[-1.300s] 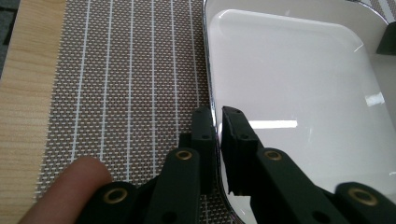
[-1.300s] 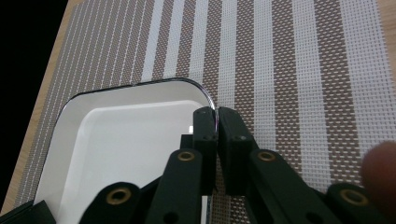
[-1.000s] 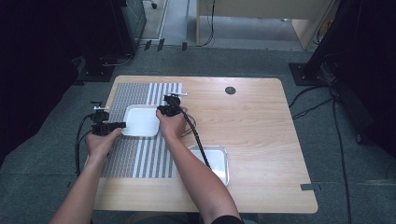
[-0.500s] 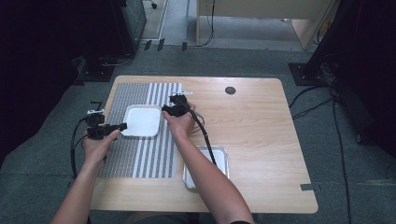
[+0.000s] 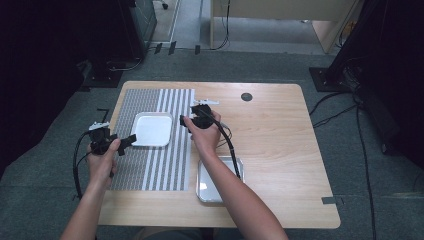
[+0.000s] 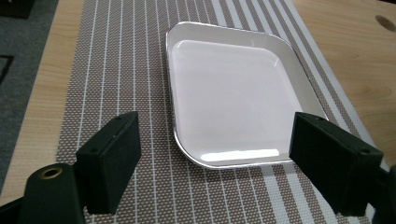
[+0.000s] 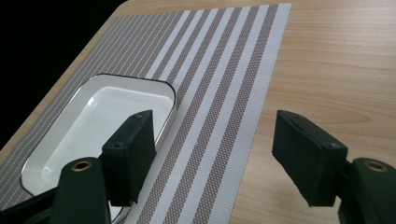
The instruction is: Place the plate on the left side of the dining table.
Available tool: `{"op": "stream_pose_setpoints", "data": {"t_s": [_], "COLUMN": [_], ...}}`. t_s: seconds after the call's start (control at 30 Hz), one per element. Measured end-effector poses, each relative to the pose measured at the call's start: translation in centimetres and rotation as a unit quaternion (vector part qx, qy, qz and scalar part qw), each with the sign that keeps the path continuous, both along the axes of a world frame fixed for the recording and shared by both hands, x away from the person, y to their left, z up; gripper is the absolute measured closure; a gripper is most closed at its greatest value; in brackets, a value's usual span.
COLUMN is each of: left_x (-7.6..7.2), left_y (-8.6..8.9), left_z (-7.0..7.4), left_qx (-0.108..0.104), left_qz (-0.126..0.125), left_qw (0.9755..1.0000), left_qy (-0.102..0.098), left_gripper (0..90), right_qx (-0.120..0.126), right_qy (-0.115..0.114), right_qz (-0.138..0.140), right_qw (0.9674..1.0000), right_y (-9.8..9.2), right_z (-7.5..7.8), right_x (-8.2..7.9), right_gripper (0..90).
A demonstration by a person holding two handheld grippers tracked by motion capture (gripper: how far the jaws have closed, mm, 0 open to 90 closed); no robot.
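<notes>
In the high view, a white tray (image 5: 151, 129) lies flat on a striped mat (image 5: 152, 137) on the left part of the desk (image 5: 280, 145). The left gripper (image 5: 126, 142) is just beside the tray's near left corner, above the mat, and its fingers point at the tray. The right gripper (image 5: 183, 121) is just beside the tray's right edge. Neither one holds the tray. A second tray (image 5: 220, 175), a shiny metal one, lies on the bare wood near the front edge, partly under the right forearm. A small dark round hole (image 5: 246, 96) sits near the far edge of the desk. In the left gripper view, the white tray (image 6: 233, 98) lies ahead of the fingers (image 6: 112, 163). The fingers have just been opening and now stand wide apart. The tray's near edge shows in the gap between them, a little farther off, and nothing is gripped. The mat (image 6: 116, 70) lies under the tray. In the right gripper view, the fingers (image 7: 308, 156) have also just been opening and stand wide apart. The white tray (image 7: 98, 123) lies off to the left, partly behind the left finger. Between the fingers are the mat's (image 7: 224, 88) wide stripes and some bare wood, and the fingers grip nothing.
</notes>
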State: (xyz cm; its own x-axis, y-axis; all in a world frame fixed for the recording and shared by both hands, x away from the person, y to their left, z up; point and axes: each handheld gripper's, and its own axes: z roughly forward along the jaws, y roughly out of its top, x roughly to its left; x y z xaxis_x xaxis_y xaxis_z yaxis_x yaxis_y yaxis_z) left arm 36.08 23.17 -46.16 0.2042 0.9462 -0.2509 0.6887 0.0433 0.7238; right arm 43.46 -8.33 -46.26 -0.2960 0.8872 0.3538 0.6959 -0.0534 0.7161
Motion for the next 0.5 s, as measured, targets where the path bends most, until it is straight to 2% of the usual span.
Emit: {"op": "stream_pose_setpoints", "data": {"t_s": [0.03,0.17,0.37,0.5], "left_x": [-0.3,-0.9,-2.0,-2.8], "left_y": [-0.3,-0.6,-0.6,-0.8], "left_z": [0.0,-0.1,-0.5,-0.5], "left_qx": [0.012,0.015,0.009,0.016], "left_qz": [0.004,-0.001,-0.006,-0.011], "left_qw": [0.9999,0.9999,0.9999,0.9998], "left_qy": [-0.001,-0.001,-0.005,-0.006], "left_gripper": [16.4,13.8,13.8,13.8], "right_qx": [0.001,0.001,0.003,0.001], "right_qy": [0.0,-0.003,-0.006,-0.007], "right_qz": [0.001,0.002,0.001,-0.001], "right_qw": [1.0,1.0,1.0,1.0], "right_y": [-0.5,-1.5,-3.1,-4.2], "right_z": [0.2,0.5,1.1,1.2], "right_x": [-0.4,-1.3,-2.5,-3.4], "right_gripper": [29.9,27.8,27.2,27.0]}}
